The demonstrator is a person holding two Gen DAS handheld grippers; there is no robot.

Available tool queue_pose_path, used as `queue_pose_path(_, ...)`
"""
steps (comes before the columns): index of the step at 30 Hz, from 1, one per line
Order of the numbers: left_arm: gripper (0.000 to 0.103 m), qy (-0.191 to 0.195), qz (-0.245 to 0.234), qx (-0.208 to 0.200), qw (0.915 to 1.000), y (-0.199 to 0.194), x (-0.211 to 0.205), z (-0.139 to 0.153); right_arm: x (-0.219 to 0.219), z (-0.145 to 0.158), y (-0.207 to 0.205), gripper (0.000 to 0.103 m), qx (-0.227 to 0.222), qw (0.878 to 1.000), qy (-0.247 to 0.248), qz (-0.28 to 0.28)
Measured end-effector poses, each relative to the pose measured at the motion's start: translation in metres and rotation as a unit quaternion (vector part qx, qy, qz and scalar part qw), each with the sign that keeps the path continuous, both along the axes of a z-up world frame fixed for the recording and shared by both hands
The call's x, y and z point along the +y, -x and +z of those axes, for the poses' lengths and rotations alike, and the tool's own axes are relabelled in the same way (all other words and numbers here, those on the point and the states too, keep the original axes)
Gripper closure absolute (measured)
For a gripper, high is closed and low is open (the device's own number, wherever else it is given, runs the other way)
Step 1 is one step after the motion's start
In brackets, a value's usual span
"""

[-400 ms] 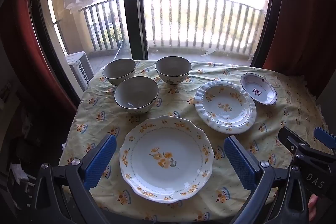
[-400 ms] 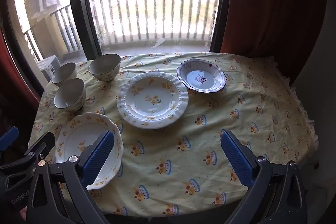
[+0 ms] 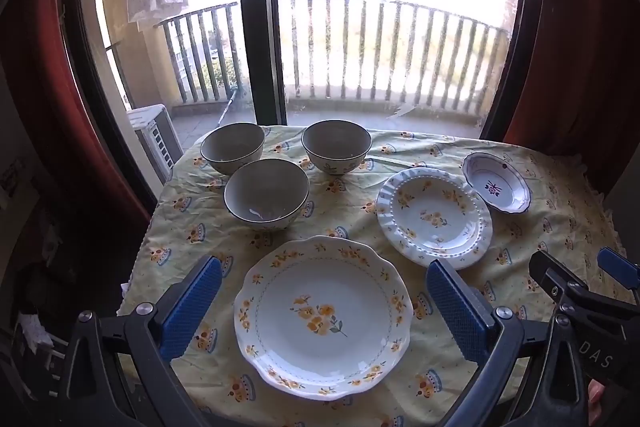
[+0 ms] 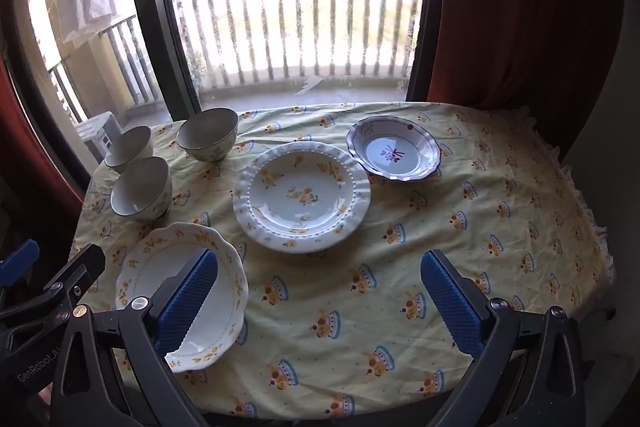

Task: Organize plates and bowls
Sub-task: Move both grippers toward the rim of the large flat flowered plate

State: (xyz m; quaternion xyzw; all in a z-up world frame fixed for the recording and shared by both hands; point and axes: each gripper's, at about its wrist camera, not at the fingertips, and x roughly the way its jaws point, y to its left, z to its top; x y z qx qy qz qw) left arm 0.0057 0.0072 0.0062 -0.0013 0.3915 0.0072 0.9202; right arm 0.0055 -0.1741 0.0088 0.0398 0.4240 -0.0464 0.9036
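The left gripper (image 3: pixel 322 311) hangs above the near edge of the bench with its jaws spread wide and nothing between them; seen past them, the big plate (image 3: pixel 323 317) with yellow flowers lies flat on the yellow cloth (image 3: pixel 344 215). The right gripper (image 4: pixel 318 303) also has its jaws spread and empty, over bare cloth just right of that plate, whose right rim is hidden by the left blue pad (image 4: pixel 186 303).

Beyond the big plate and to its right sits the ribbed plate (image 3: pixel 435 217), and farther right, just beside it, the small dish (image 3: pixel 496 183) with a purple rim. To the left stand three bowls, all upright: the near bowl (image 3: pixel 267 193), close behind it the left bowl (image 3: pixel 233 147), and the far bowl (image 3: pixel 337 146) apart to the right. Behind the bench are a glass door, a balcony railing (image 3: pixel 384 55) and red curtains (image 4: pixel 520 7).
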Motion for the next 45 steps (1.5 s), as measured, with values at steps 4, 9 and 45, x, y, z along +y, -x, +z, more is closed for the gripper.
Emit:
queue_pose_path(4,0.000,-0.009,-0.001,-0.010,0.9999,0.002,-0.002,0.002,0.007,-0.005,0.005,0.000,-0.004,1.000,0.007,-0.008)
queue_pose_path(9,0.000,0.003,-0.009,-0.015,0.9998,0.000,0.001,0.007,0.005,-0.003,0.009,0.000,-0.007,1.000,0.000,-0.018)
queue_pose_path(45,0.001,-0.004,0.006,-0.025,0.9997,0.003,0.008,0.007,0.012,0.004,0.017,0.002,-0.029,0.999,0.008,-0.023)
